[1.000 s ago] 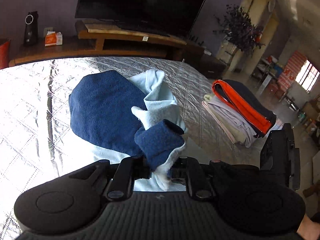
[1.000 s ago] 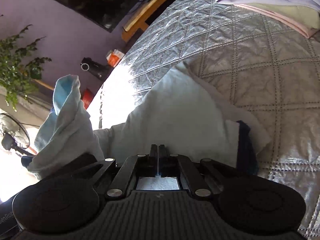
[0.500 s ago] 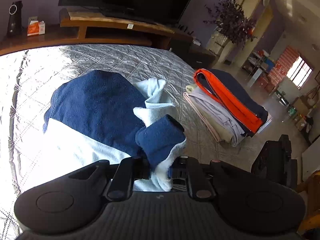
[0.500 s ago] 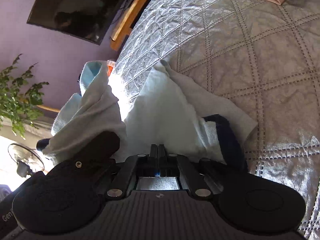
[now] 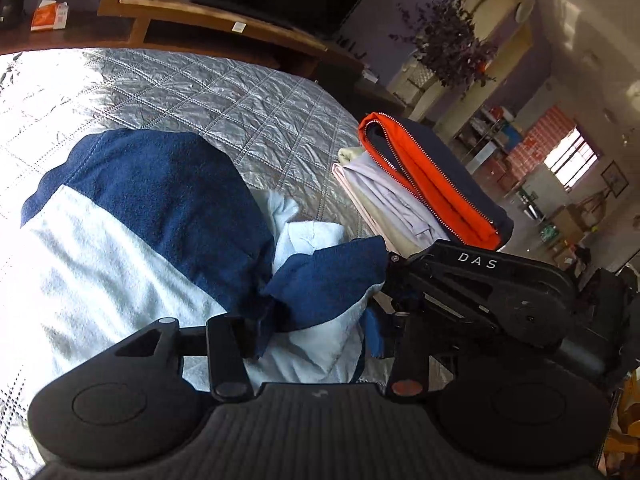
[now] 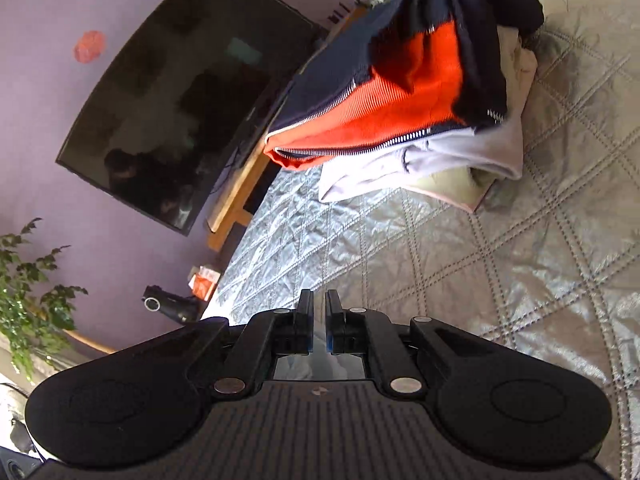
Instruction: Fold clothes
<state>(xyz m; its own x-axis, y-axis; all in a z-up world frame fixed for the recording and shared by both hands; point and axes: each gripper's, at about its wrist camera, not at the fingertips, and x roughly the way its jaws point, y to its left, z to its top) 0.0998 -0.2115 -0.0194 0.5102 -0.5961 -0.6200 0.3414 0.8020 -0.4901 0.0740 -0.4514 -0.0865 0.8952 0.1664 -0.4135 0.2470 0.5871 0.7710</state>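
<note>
Left gripper (image 5: 316, 332): jaws have just been opening, now parted, with the navy cuff of the navy-and-pale-blue fleece garment (image 5: 152, 216) loose between them. The garment lies bunched on the silver quilted bedspread (image 5: 224, 92). Right gripper (image 6: 316, 320): jaws have just been opening to a narrow slit, nothing between them; in the left view its black body partly blocks the folded stack topped by an orange-and-navy zip jacket (image 5: 432, 176). Beyond: wooden TV bench (image 5: 192, 4), dark television (image 6: 188, 112).
</note>
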